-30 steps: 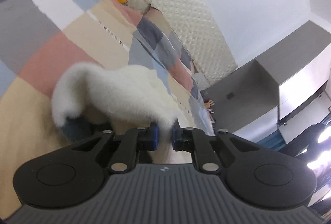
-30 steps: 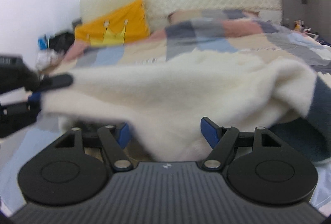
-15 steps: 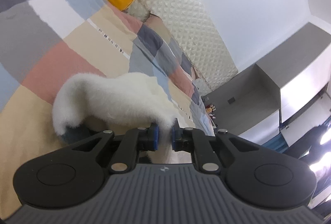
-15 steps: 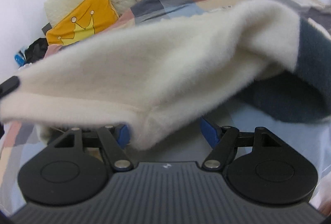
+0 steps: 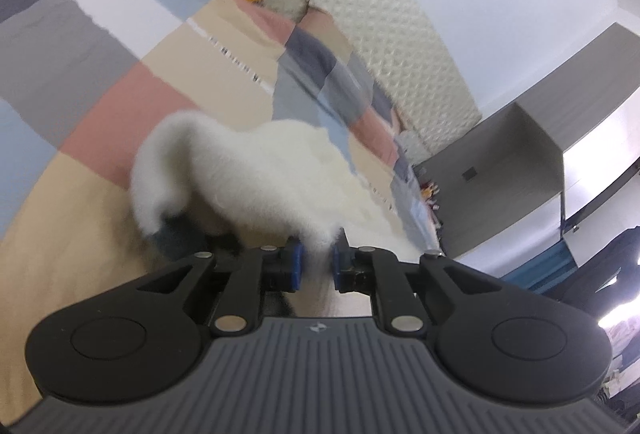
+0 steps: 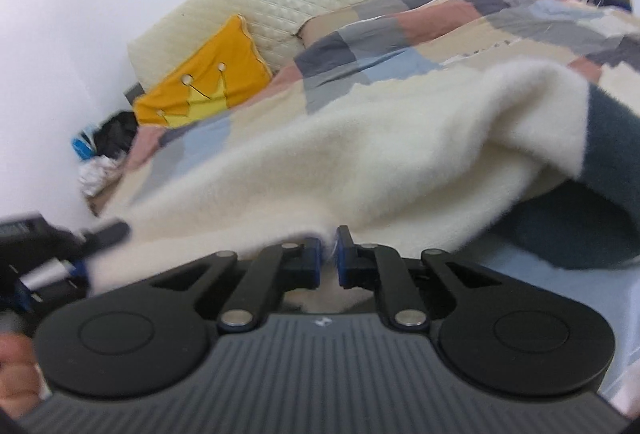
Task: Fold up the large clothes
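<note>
A patchwork quilt-covered bed (image 6: 400, 45) gives open room ahead. Across it stretches the fluffy cream-and-navy fleece garment (image 6: 360, 169), its long edge running between both tools. The right gripper (image 6: 329, 254) has just closed, pinching that near hem; the left gripper (image 5: 317, 266) clamps the hem too.

Your right hand-held gripper (image 6: 329, 248) has just been closing: its blue pads, spread wide a second ago with the fluffy cream fleece garment (image 6: 360, 161) hanging between them, now pinch its lower edge. The fleece seems to hang lower and flatter across the right wrist view, though blur makes that uncertain.
</note>
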`<state>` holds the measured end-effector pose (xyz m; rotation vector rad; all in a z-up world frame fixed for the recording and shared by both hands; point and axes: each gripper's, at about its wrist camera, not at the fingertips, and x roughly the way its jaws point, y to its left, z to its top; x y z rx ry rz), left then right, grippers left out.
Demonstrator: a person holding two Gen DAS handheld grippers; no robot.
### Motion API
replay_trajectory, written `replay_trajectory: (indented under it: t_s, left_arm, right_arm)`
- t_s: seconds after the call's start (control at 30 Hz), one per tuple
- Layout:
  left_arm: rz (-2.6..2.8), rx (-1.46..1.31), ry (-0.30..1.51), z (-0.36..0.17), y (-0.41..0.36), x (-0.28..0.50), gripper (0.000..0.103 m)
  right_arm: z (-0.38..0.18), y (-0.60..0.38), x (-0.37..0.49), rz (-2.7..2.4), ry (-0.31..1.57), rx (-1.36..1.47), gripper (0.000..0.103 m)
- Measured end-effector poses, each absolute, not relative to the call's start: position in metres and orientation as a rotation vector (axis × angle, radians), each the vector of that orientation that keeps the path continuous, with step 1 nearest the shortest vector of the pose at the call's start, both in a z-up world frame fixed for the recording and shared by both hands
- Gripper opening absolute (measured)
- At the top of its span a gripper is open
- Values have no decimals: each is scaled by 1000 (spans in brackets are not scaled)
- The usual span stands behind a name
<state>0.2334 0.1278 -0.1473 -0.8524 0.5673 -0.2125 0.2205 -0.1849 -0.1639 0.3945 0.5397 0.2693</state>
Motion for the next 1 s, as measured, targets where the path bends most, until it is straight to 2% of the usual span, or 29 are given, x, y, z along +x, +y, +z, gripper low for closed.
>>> replay_trajectory:
  t_s: [0.07,0.13,0.2,0.27,0.33,0.4,0.67,0.87,1.0]
  left_arm:
    - [-209,-852,595,-151,130,234,19]
    - [-213,-827,627,-152,131,235,30]
    - [-204,-769,660,-149,127,234,59]
    - [-190,-693,685,-146,121,231,68]
    - [-182,-593,701,-140,112,225,70]
    - [-173,-504,683,-132,101,216,79]
    - [-175,-140,563,-110,33,175,88]
    - [-114,43,579,-134,-14,194,88]
    - [-23,190,517,-148,-35,198,88]
  right_arm:
    - [-158,-186,219,302,505,413,11]
    - [-150,-187,216,338,453,430,11]
    - [-144,-187,214,371,414,439,11]
    - [-141,-184,213,391,398,432,11]
    - [-142,-182,215,392,411,414,11]
    - [-146,-181,218,397,436,421,11]
    - [-151,-182,221,420,483,448,11]
    - [-155,-186,225,442,505,505,11]
    - [-156,-189,225,456,506,537,11]
